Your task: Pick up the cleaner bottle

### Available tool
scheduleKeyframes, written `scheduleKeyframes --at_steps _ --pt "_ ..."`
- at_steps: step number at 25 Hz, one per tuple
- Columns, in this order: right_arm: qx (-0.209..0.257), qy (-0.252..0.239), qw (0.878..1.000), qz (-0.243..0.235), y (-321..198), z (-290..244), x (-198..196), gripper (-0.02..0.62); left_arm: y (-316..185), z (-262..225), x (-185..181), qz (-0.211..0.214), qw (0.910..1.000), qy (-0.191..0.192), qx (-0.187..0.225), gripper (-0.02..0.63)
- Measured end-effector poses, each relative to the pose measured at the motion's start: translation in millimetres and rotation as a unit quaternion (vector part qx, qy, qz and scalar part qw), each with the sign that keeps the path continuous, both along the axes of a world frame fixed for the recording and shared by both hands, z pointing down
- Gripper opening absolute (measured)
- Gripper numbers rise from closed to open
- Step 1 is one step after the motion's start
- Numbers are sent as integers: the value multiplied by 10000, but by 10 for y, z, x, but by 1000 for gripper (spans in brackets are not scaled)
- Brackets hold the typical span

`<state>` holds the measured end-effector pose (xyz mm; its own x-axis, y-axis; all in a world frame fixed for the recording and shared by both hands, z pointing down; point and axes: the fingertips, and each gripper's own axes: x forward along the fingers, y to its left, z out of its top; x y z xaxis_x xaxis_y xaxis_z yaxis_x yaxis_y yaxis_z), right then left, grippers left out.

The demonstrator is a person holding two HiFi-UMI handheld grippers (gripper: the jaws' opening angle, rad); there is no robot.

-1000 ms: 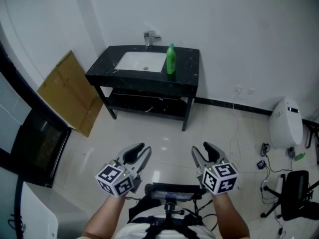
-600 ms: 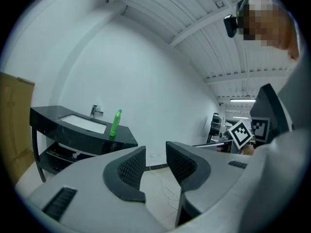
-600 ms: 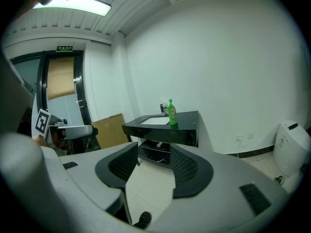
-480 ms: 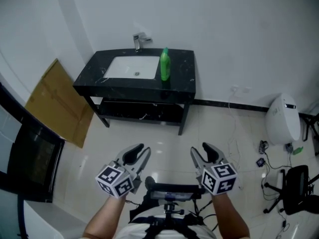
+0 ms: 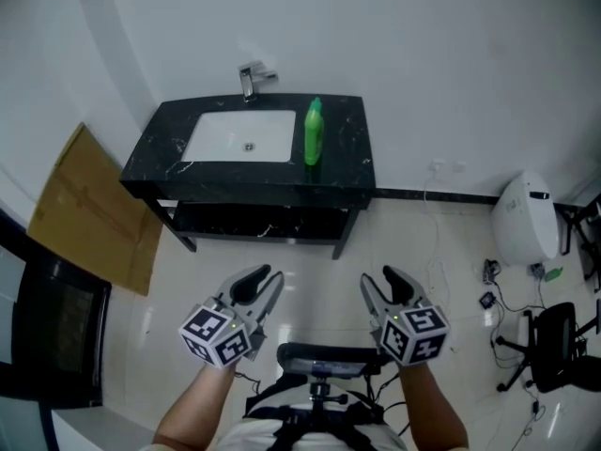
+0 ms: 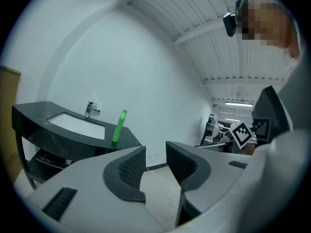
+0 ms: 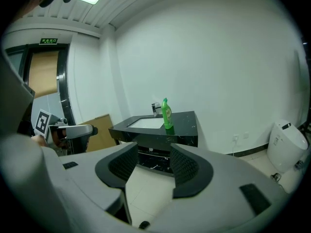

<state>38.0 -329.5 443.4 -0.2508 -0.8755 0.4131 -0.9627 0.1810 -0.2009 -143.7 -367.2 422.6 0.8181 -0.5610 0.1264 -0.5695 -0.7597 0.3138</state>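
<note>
Left hand-held gripper (image 5: 266, 282): low in the head view, over the floor (image 5: 310, 252), jaws clenched to a narrow slit, nothing between the pads, touching nothing. Right hand-held gripper (image 5: 383, 286): beside the left at the same level, jaws released with a plain gap, empty, touching nothing. Marker cube on each, nearest the person. Cleaner bottle (image 5: 313, 134): green, upright, on the black surface (image 5: 349, 148) against the far wall, just right of the white sink (image 5: 239, 137), well apart from both hand-held grippers; seen in the left gripper view above and left of the jaws, in the right gripper view above the gap between them. Tap (image 5: 249, 81): behind the sink, at the wall. Lower shelf (image 5: 272, 222) under the surface. Cardboard sheet (image 5: 84, 209): leaning at the left wall. White rounded unit (image 5: 526, 219) and cables (image 5: 493, 294): on the floor at the right, kind not legible. Black chair (image 5: 556, 355): far right edge.
</note>
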Motion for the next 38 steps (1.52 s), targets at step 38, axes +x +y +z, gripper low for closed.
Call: scheduleKeyframes --at_steps 38 --pt "1 -45 9985 -551 -2539 12 249 196 -2353 73 381 -379 9992 -136 -7 146"
